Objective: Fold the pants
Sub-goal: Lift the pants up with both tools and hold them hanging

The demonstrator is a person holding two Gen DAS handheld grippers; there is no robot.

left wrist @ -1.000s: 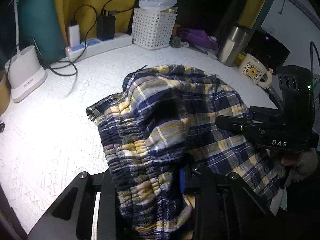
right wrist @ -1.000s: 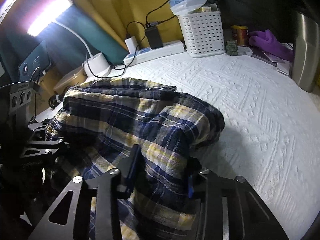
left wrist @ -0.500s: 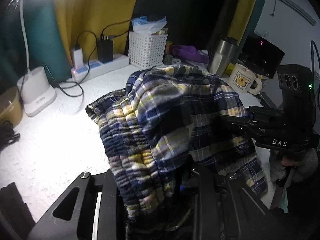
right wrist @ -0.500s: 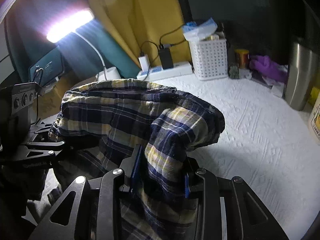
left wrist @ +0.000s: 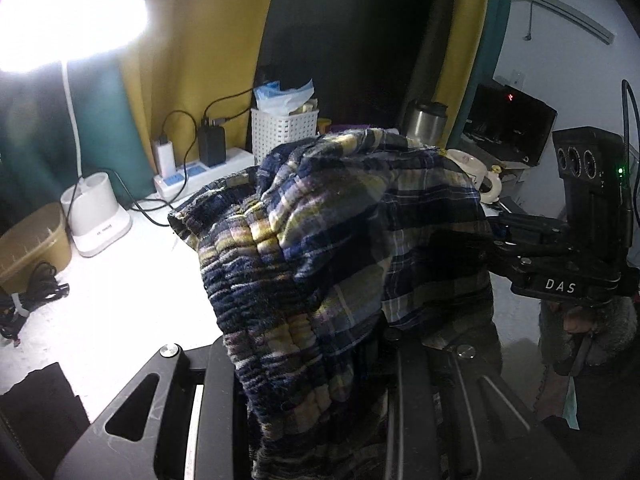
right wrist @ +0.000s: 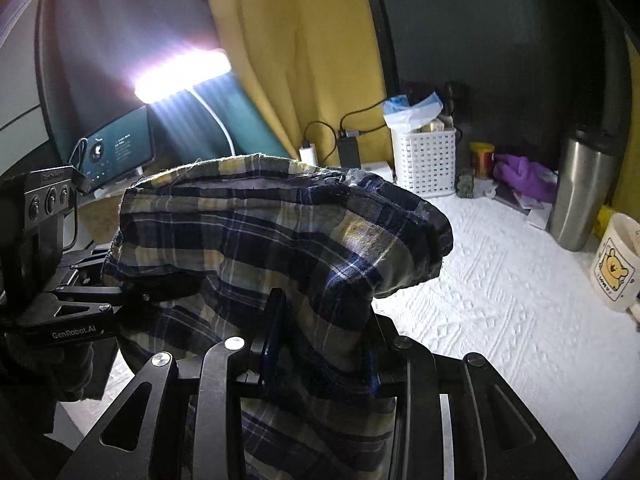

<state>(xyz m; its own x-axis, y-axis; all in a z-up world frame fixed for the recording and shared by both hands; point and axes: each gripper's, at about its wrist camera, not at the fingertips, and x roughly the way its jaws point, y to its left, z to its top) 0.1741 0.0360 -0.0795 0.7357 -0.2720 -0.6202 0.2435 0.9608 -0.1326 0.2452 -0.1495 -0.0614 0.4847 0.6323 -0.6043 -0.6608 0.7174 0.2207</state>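
The blue, yellow and white plaid pants hang bunched in the air above the white textured table cover. My left gripper is shut on the gathered elastic waistband, and the cloth hides its fingertips. In the right wrist view the pants drape over my right gripper, whose blue pads pinch a fold of the fabric. Each view shows the other gripper: the right gripper grips the cloth's right edge, and the left gripper grips its left edge. The lower part of the pants is hidden.
At the back stand a white slatted basket, a power strip with chargers and a lit desk lamp with a white base. A steel tumbler, a bear mug and a purple cloth sit at the right. A tan container and cables lie left.
Both grippers have risen together, still gripping the pants. The cloth has come up off the table, and the lamp head now shows in both views.
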